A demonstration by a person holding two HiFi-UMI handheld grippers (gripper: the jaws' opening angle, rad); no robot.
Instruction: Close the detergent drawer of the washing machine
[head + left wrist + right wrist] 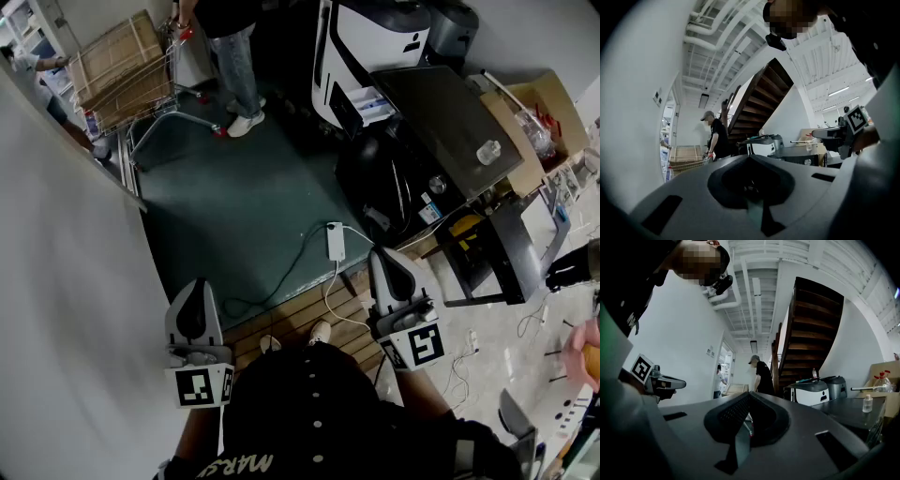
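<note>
A dark front-loading washing machine (448,117) stands at the upper right, with its detergent drawer (368,105) pulled out to the left and white-blue compartments showing. Both grippers are held low near the person's body, well short of the machine. My left gripper (194,286) and my right gripper (384,253) have their jaws together with nothing between them. In the left gripper view the left gripper (750,157) points level toward the machine (801,152). My right gripper (747,393) points slightly upward, with the machine's dark top (853,411) at its right.
A white appliance (370,42) stands behind the washer. A person (234,56) stands by a cart of cardboard (122,70). A white power strip (336,242) and cables lie on the floor. A small bottle (487,150) sits on the washer, with an open cardboard box (539,112) beside it.
</note>
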